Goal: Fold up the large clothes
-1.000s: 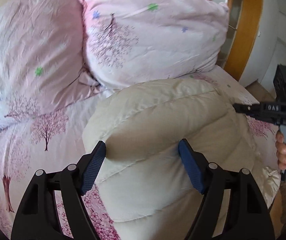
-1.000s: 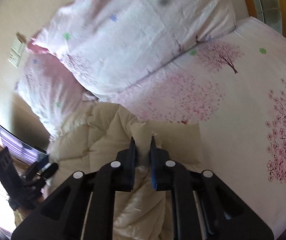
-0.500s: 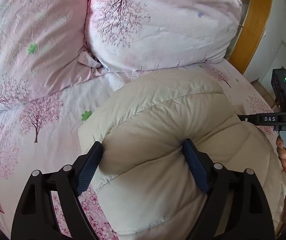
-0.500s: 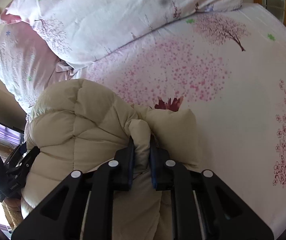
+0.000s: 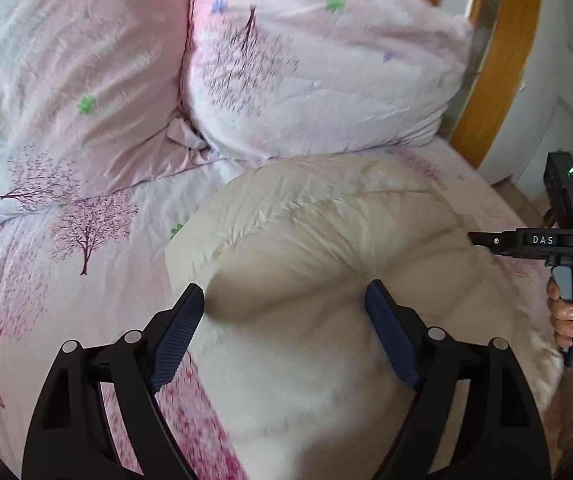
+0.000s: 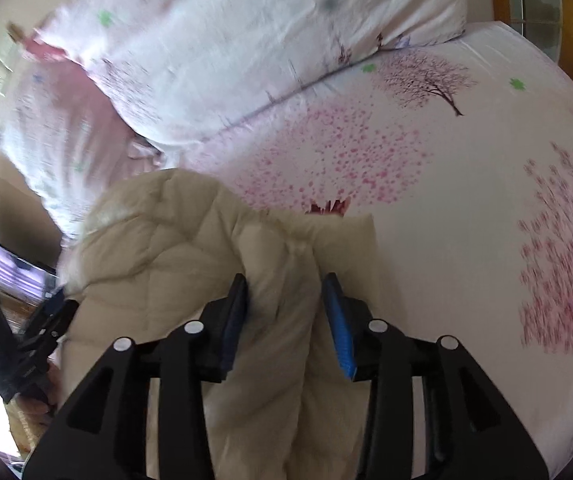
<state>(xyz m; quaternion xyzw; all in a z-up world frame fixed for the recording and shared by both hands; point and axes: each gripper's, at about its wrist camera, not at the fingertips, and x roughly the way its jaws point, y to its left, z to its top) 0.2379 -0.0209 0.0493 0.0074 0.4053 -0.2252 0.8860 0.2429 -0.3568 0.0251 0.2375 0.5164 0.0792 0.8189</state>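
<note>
A cream quilted down jacket (image 5: 326, 280) lies bunched on a cherry-blossom bedsheet (image 5: 66, 264), pillows (image 5: 306, 72) beyond it. The left gripper (image 5: 284, 308) stands wide, its blue pads straddling a puffy fold directly ahead; the right gripper (image 6: 284, 300) is parted too, a ridge of the jacket loose between its pads (image 6: 336, 320) (neither appears to pinch). Done well, each claw should likely close low on one fabric layer before lifting.
</note>
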